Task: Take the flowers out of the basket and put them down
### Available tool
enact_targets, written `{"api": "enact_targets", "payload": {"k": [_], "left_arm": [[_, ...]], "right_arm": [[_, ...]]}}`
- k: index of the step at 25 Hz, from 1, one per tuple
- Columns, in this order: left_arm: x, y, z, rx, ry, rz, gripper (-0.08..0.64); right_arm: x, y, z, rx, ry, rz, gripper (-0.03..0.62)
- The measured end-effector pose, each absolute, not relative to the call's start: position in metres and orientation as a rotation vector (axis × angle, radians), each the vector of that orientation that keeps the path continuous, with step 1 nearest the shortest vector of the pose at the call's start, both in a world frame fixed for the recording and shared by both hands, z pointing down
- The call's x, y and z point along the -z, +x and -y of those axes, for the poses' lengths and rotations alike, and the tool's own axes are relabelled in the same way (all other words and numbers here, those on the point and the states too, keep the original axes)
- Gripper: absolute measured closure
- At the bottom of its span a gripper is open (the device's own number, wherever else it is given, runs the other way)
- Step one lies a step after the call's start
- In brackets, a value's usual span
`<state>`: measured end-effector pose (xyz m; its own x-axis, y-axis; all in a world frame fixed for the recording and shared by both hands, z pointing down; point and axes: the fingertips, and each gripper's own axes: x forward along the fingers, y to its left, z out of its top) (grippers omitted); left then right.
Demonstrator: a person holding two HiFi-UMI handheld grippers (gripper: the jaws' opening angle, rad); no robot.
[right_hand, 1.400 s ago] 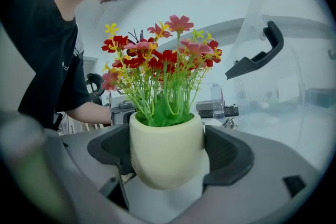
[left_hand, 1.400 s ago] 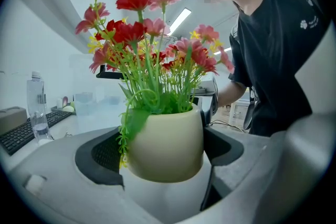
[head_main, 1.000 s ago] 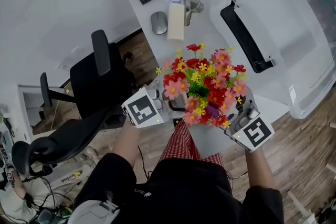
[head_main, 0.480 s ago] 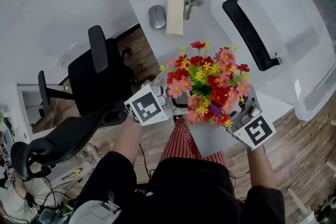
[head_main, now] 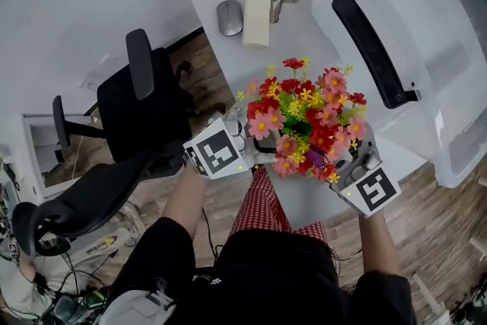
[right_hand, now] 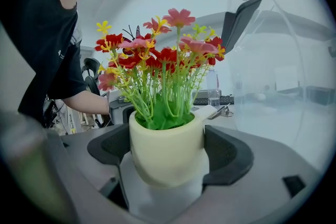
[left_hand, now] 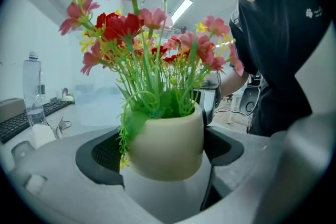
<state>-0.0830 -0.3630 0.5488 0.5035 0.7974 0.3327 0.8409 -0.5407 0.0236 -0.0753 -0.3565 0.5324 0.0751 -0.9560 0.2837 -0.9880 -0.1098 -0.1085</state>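
Flowers (head_main: 308,122) are awaiting set-down: we are clenching their pot (left_hand: 157,131) in left claw (left_hand: 163,149) and right claw (right_hand: 169,155), probably lowering it level onto the worktop (head_main: 304,49) next.

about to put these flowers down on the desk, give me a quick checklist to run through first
1. Left claw shut on the pot: ok.
2. Right claw shut on the pot from the other side: ok.
3. Pot close to upright, flowers seated in it: ok.
4. Spot straight under the pot free: cannot tell, the flowers hide it in the head view.
5. Bare desk between the mouse and the pot: ok.
6. Flowers apart from the clear bin: cannot tell, they look close in the head view.
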Motion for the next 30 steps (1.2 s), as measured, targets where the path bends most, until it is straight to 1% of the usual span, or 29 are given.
{"api": "enact_targets", "payload": {"k": [30], "left_arm": [[-0.584, -0.071, 0.371, 0.569, -2.552, 1.393, 0.098]], "right_arm": [[-0.567, -0.064, 0.364, -0.472, 2.161, 1.967, 0.149]]}}
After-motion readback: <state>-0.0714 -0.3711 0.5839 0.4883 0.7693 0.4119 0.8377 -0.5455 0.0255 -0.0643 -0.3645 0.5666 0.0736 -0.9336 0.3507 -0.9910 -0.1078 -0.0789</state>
